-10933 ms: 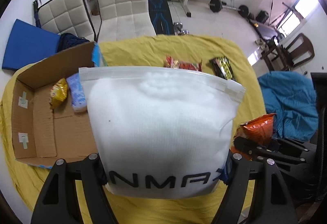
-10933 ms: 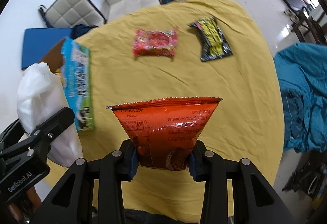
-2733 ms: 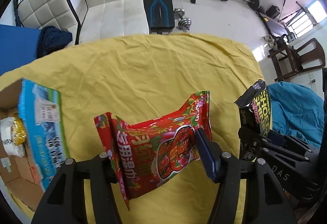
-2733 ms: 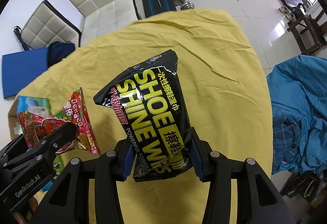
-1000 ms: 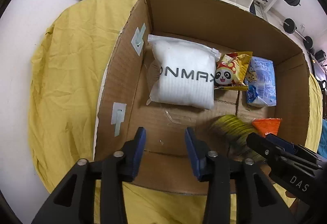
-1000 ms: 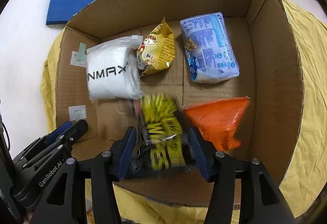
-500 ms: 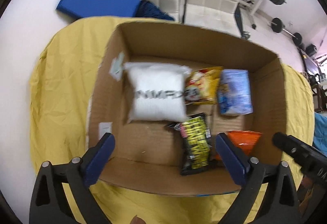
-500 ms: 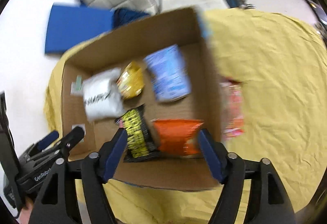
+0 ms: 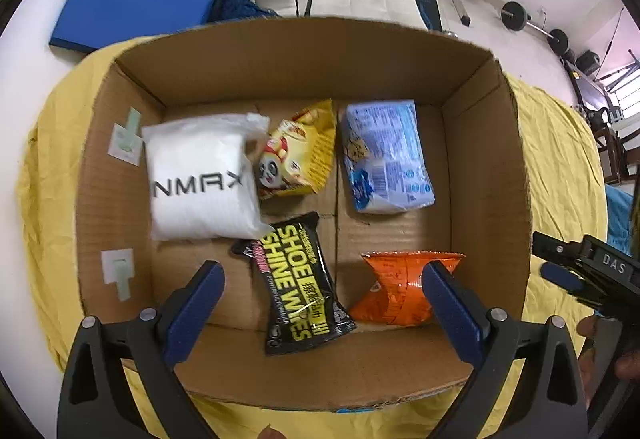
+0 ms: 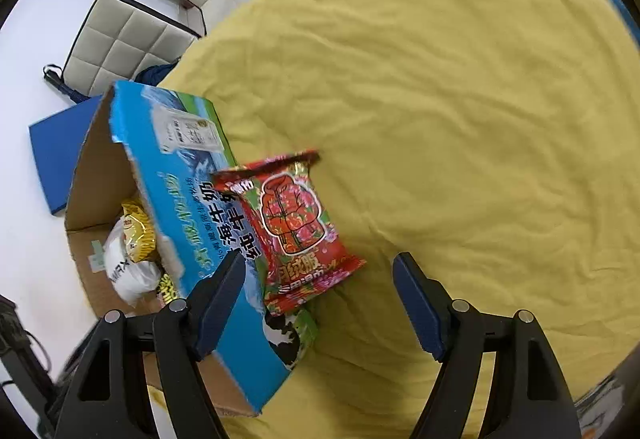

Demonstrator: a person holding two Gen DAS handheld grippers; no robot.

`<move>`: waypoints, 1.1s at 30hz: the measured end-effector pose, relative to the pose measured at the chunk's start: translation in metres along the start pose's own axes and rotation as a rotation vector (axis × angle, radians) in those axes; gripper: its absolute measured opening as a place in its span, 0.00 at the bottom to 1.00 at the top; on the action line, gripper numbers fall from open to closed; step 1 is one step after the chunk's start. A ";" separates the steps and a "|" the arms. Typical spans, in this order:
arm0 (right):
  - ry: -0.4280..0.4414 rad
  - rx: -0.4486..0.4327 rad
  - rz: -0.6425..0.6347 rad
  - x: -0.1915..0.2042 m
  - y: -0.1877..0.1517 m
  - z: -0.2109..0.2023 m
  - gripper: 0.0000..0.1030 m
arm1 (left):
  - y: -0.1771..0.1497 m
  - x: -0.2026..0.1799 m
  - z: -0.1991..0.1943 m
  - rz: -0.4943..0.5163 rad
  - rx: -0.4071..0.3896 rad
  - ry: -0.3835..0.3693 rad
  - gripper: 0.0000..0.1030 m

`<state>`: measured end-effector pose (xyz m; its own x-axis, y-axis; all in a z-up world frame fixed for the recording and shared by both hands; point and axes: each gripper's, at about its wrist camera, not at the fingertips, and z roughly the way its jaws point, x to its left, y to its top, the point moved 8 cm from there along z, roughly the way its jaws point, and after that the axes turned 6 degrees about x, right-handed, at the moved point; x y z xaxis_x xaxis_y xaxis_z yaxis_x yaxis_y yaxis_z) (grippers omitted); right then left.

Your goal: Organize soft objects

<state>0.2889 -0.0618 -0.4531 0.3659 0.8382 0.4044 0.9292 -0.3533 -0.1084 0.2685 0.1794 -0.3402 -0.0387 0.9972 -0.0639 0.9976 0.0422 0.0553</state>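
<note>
The red snack packet (image 10: pixel 294 229) leans on the milk carton box (image 10: pixel 192 223) just ahead of the empty, spread right gripper (image 10: pixel 318 303), long axis running away; the left gripper (image 9: pixel 322 303), spread empty, hangs over the box.

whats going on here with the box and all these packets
A person with a gripper in each hand is packing soft packets into a cardboard box on a yellow cloth. Five are in: white pouch, yellow snack, blue pack, black wipes, orange bag. Both the left gripper and the right gripper are open and empty. A red packet leans against the box's outside.
</note>
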 end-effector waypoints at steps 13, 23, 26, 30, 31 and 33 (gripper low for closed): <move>0.104 0.086 -0.044 0.002 0.012 0.058 0.61 | 0.002 -0.005 0.014 -0.018 0.030 0.008 0.98; -0.155 0.004 -0.204 0.013 0.026 0.035 0.41 | 0.001 -0.012 0.018 -0.025 0.050 -0.018 0.98; -0.303 -0.082 -0.212 0.009 0.035 0.015 0.41 | 0.000 -0.010 0.015 -0.031 0.047 -0.023 0.98; -0.329 -0.121 -0.111 -0.018 0.048 -0.006 0.42 | 0.000 -0.006 0.010 -0.038 0.037 -0.025 0.98; -0.286 -0.118 -0.080 -0.023 0.050 -0.008 0.42 | 0.000 -0.005 0.009 -0.042 0.035 -0.025 0.98; -0.247 -0.111 -0.063 -0.026 0.054 -0.010 0.43 | 0.000 -0.002 0.009 -0.050 0.033 -0.026 0.98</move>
<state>0.3286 -0.1068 -0.4608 0.3219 0.9310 0.1720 0.9441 -0.3293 0.0153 0.2691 0.1772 -0.3489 -0.0878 0.9919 -0.0914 0.9958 0.0898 0.0181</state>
